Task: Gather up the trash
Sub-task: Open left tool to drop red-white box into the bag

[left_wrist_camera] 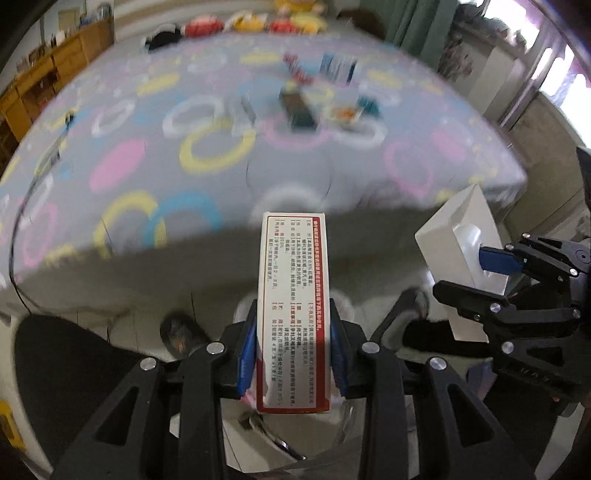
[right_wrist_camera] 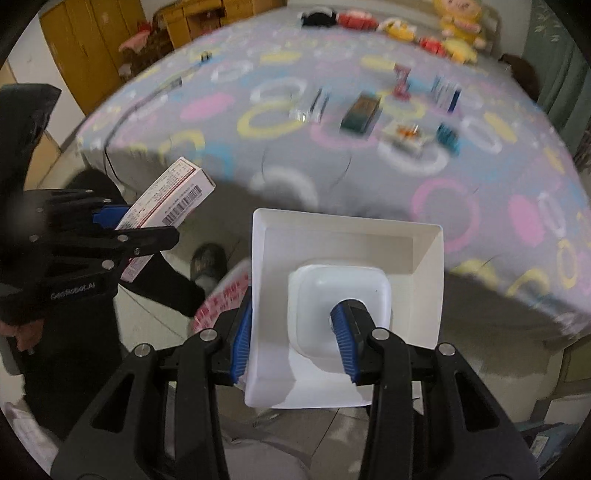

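The left hand-held gripper (left_wrist_camera: 293, 354) is clamped on the long sides of a light, crushable carton (left_wrist_camera: 293, 314) pointing to 12 o'clock, while the right hand-held gripper (right_wrist_camera: 295, 339) pinches one wall of a light, flimsy white tray (right_wrist_camera: 424, 266), both off the bed (right_wrist_camera: 369, 177) where more litter lies.

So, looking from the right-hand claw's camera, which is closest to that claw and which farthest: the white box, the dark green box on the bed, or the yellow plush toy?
1. White box: clamped in the right gripper itself.
2. Dark green box: mid-bed, straight ahead.
3. Yellow plush toy: far end of the bed, upper right.
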Demonstrator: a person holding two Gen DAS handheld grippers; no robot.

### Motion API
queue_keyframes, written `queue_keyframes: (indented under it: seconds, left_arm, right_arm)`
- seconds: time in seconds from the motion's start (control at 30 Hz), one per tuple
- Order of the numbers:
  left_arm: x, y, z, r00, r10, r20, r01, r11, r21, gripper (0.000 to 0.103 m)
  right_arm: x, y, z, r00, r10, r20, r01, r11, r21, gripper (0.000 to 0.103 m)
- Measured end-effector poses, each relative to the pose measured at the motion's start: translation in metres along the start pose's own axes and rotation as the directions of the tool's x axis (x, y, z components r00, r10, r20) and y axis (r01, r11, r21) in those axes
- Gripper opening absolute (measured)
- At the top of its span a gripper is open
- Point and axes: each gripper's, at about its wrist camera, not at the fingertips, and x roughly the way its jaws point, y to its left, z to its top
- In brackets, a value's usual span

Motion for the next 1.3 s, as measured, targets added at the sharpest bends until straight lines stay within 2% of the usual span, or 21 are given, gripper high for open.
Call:
queue_keyframes:
  seconds: [0.13, 0.23, 0.53, 0.67, 0.83, 0.9, 1.07, 1.13, 1.23, 1.3]
  left_arm:
    - [0.047, 0.009, -0.018, 0.992, -0.018, -0.125, 0.012, 0.999, -0.045, 0.033]
    - [0.078, 0.013, -0.029, 0.977, -0.048, -0.207, 0.033, 0.997, -0.071, 0.033]
    - [0.145, 0.014, -0.040, 0.931, -0.034, -0.363, 0.003, 0.996, -0.087, 0.033]
    - [0.170, 0.016, -0.044, 0.908, -0.007, -0.419, -0.033, 0.995, -0.089, 0.033]
    - [0.190, 0.026, -0.055, 0.872, -0.041, -0.488, -0.027, 0.991, -0.131, 0.033]
    - [0.194, 0.025, -0.058, 0.860, -0.030, -0.510, -0.040, 0.991, -0.126, 0.033]
    - [0.200, 0.025, -0.061, 0.848, -0.019, -0.530, -0.053, 0.991, -0.121, 0.033]
    - [0.201, 0.026, -0.061, 0.844, -0.018, -0.536, -0.056, 0.991, -0.122, 0.033]
    - [0.203, 0.029, -0.063, 0.837, 0.003, -0.547, -0.083, 0.989, -0.121, 0.043]
    - [0.204, 0.034, -0.065, 0.836, 0.008, -0.548, -0.095, 0.987, -0.130, 0.056]
  right_arm:
    - [0.053, 0.009, -0.012, 0.995, 0.025, -0.100, -0.027, 0.999, -0.020, 0.039]
    - [0.082, 0.013, -0.020, 0.988, 0.027, -0.153, -0.031, 0.999, -0.026, 0.040]
    - [0.161, 0.022, -0.034, 0.954, 0.043, -0.297, -0.060, 0.997, -0.050, 0.040]
    - [0.179, 0.026, -0.037, 0.942, 0.049, -0.333, -0.070, 0.996, -0.051, 0.040]
    - [0.195, 0.028, -0.039, 0.928, 0.068, -0.366, -0.095, 0.994, -0.057, 0.041]
    - [0.202, 0.030, -0.038, 0.922, 0.068, -0.380, -0.100, 0.993, -0.063, 0.041]
    - [0.208, 0.028, -0.038, 0.912, 0.082, -0.402, -0.118, 0.991, -0.065, 0.042]
    - [0.209, 0.029, -0.039, 0.910, 0.084, -0.406, -0.120, 0.991, -0.064, 0.048]
    - [0.213, 0.025, -0.040, 0.910, 0.056, -0.410, -0.096, 0.993, -0.075, 0.057]
    - [0.214, 0.023, -0.042, 0.909, 0.062, -0.412, -0.094, 0.994, -0.058, 0.061]
